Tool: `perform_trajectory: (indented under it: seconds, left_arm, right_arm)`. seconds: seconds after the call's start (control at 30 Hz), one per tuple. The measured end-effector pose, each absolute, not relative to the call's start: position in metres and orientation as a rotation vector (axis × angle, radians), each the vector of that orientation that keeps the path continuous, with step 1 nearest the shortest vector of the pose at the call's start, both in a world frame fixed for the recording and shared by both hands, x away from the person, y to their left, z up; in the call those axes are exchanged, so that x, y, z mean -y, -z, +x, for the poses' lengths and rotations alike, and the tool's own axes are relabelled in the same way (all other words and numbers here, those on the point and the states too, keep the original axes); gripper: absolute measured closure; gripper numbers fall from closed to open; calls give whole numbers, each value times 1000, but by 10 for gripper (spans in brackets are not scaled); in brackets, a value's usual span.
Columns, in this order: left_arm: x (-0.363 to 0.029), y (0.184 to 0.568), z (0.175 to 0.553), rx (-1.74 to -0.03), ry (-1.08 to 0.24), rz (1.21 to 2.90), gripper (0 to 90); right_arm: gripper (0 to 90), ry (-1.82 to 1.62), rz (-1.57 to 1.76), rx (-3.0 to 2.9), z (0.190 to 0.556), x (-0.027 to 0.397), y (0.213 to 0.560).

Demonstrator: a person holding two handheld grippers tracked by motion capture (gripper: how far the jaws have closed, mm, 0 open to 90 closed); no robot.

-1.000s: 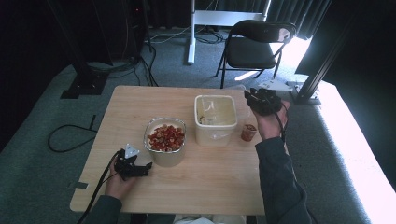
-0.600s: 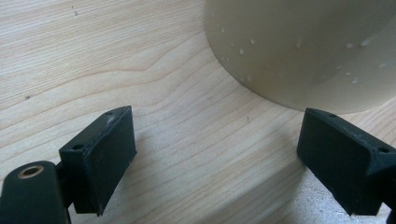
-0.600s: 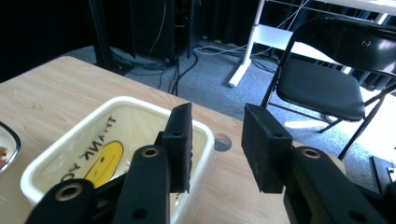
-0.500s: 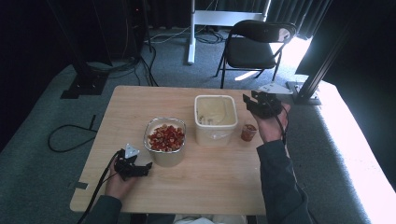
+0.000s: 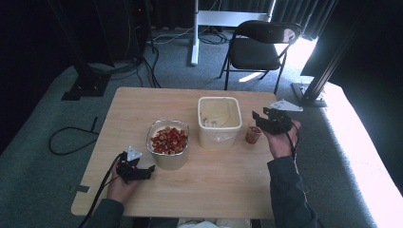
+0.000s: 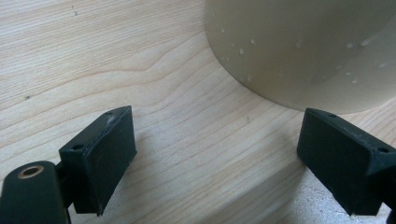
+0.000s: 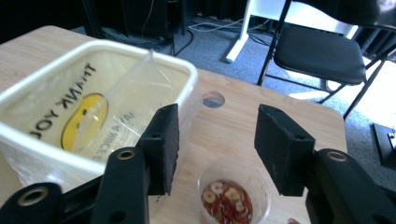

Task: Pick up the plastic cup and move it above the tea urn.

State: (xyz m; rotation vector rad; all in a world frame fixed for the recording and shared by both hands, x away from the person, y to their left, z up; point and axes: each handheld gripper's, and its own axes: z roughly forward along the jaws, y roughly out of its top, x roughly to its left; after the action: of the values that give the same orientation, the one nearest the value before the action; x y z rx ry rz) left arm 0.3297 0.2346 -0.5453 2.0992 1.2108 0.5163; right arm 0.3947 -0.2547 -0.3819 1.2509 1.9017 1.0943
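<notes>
While my left gripper [image 5: 151, 170] rests wide at the bowl's [image 5: 167, 148] seven o'clock, my right gripper [image 7: 215, 151], jaws just opening, hovers empty above the small cup [image 7: 232, 199].

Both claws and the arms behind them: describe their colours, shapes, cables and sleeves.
Left claw: black body, two blocky black pads, a brass-ringed hole at a jaw base, a grey three-cornered plate on top, a black cable trailing back. Right claw: the same black build, pale triangular plate, black cable along the hand. Both arms wear dark grey-blue sleeves.
</notes>
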Motion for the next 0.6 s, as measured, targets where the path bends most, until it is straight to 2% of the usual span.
perform_trajectory:
  seconds: [0.6]
  left_arm:
    - [-235,545,330,-1210,-516,2100,121]
  right_arm:
    - [291,-1111,1304,-1934,382,274,432]
